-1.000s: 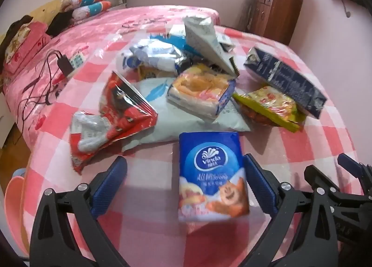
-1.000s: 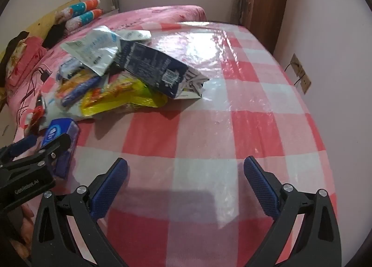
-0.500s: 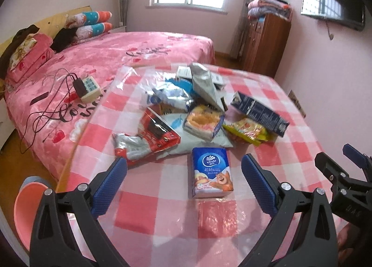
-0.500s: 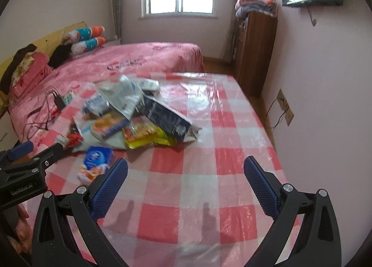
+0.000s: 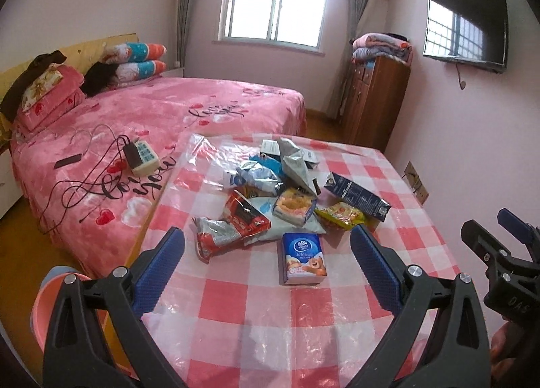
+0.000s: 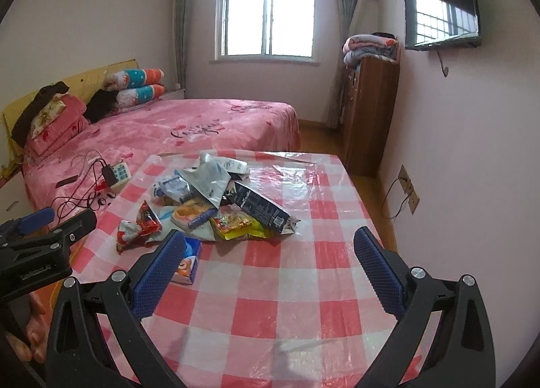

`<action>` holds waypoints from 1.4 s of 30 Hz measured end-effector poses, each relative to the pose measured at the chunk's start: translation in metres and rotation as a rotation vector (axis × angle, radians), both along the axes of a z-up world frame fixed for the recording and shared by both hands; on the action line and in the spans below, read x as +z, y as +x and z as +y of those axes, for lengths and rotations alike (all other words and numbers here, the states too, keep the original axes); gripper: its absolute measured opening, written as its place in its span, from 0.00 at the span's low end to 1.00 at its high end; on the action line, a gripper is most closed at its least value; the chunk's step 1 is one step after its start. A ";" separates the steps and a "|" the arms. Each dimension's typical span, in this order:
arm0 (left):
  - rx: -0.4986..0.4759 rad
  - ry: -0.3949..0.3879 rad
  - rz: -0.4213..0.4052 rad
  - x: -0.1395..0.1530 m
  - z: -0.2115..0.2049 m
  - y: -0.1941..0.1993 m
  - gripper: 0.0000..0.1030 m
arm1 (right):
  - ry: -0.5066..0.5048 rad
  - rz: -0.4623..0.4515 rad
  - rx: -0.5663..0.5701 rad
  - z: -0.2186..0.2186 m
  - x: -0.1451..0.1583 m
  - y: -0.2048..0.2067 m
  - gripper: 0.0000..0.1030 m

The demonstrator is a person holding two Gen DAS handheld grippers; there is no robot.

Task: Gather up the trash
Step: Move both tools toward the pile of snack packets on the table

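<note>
A heap of empty wrappers lies on the red-checked table (image 5: 256,307): a red snack bag (image 5: 233,222), a yellow packet (image 5: 341,215), a dark blue carton (image 5: 357,195), a silver pouch (image 5: 293,165). A blue tissue pack (image 5: 303,258) lies nearest. My left gripper (image 5: 268,268) is open and empty, held above the table's near part. My right gripper (image 6: 270,275) is open and empty, to the right of the left one (image 6: 37,246). The heap shows in the right view (image 6: 216,205) too, with the tissue pack (image 6: 187,263) by the left finger.
A pink bed (image 5: 162,118) with a power strip and cables (image 5: 140,155) lies left of the table. A pink bin (image 5: 44,307) stands at the table's near left. A wooden cabinet (image 5: 374,101) and a wall socket (image 5: 416,182) are on the right.
Both grippers have pulled back and risen away from the heap, so the table and room now show far more widely. Both stay open and empty.
</note>
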State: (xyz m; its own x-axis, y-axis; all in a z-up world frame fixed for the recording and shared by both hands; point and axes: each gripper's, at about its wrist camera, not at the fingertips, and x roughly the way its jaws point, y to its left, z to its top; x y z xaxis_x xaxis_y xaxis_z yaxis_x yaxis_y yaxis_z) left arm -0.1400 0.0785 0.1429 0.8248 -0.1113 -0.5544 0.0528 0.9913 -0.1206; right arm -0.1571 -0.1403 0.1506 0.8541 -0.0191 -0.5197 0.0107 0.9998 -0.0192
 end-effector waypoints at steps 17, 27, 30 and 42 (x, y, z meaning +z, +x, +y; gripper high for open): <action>-0.017 -0.037 -0.017 0.003 0.003 -0.021 0.96 | -0.006 -0.041 -0.037 -0.003 0.012 -0.029 0.95; -0.033 -0.062 -0.030 0.002 0.001 -0.032 0.96 | -0.028 -0.034 -0.078 -0.007 0.007 -0.042 0.95; -0.042 -0.058 -0.033 0.003 -0.002 -0.034 0.96 | -0.020 -0.031 -0.096 -0.010 0.005 -0.044 0.95; -0.027 -0.052 -0.015 -0.004 -0.003 -0.033 0.96 | -0.022 -0.026 -0.077 -0.010 -0.008 -0.039 0.95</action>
